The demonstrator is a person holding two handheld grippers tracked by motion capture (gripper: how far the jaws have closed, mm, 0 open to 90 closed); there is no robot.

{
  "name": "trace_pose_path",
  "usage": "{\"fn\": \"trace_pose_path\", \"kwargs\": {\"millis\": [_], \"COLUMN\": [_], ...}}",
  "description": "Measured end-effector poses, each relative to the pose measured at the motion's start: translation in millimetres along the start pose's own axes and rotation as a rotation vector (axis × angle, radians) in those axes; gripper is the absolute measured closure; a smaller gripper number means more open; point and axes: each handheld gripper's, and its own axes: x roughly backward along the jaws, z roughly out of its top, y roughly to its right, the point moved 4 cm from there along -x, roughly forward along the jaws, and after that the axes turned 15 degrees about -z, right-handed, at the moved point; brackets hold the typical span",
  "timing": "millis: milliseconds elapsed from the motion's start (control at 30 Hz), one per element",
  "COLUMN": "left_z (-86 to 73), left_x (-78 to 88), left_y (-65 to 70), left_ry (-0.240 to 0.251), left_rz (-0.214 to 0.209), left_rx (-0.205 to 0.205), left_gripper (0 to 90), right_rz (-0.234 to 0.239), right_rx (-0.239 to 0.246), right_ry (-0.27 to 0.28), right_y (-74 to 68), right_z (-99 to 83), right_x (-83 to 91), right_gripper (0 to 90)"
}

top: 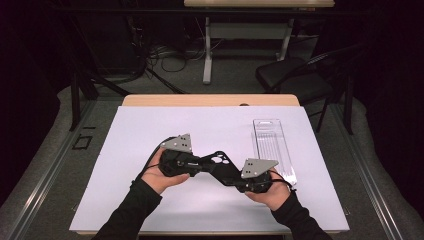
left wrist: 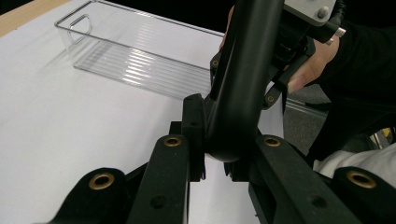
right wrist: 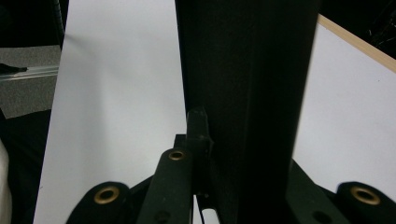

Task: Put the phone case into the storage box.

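A long black bar-like object (top: 218, 161) hangs over the white sheet, bridging the two grippers. My left gripper (top: 206, 164), held in the person's left hand, is shut on its rounded glossy end (left wrist: 233, 93); the jaws (left wrist: 219, 161) close in on either side of that end. My right gripper (top: 229, 172), in the right hand, has the object's wide flat part (right wrist: 247, 93) between its jaws (right wrist: 243, 144). One pad sits against that part, and the other pad is hidden behind it. What the object is I cannot tell.
A clear plastic bin (top: 272, 145) stands empty at the right of the white sheet (top: 150, 130), also seen in the left gripper view (left wrist: 135, 56). The wooden table edge (top: 210, 100) runs along the back. A dark chair (top: 292, 75) and cables sit beyond it.
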Motion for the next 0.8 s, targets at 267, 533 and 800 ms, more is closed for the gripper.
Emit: {"fn": "trace_pose_path", "kwargs": {"millis": [267, 533, 800], "left_z": [-1.0, -2.0, -4.6], "left_x": [0.0, 1.5, 5.4], "left_y": [-1.4, -4.1, -7.0], "left_ry": [-0.014, -0.017, -0.044], "left_rz": [0.009, 0.011, 0.041], "left_rx": [0.014, 0.046, 0.106], "left_gripper": [81.5, 81.5, 81.5], "right_rz": [-0.009, -0.022, -0.056], "right_rx": [-0.007, -0.019, -0.029], "right_ry": [-0.004, -0.004, 0.002], "right_y": [1.6, 3.1, 6.2], "right_z": [-0.1, 0.2, 1.0], "right_x": [0.8, 1.5, 4.2], "right_gripper": [76.5, 68.7, 59.8]}}
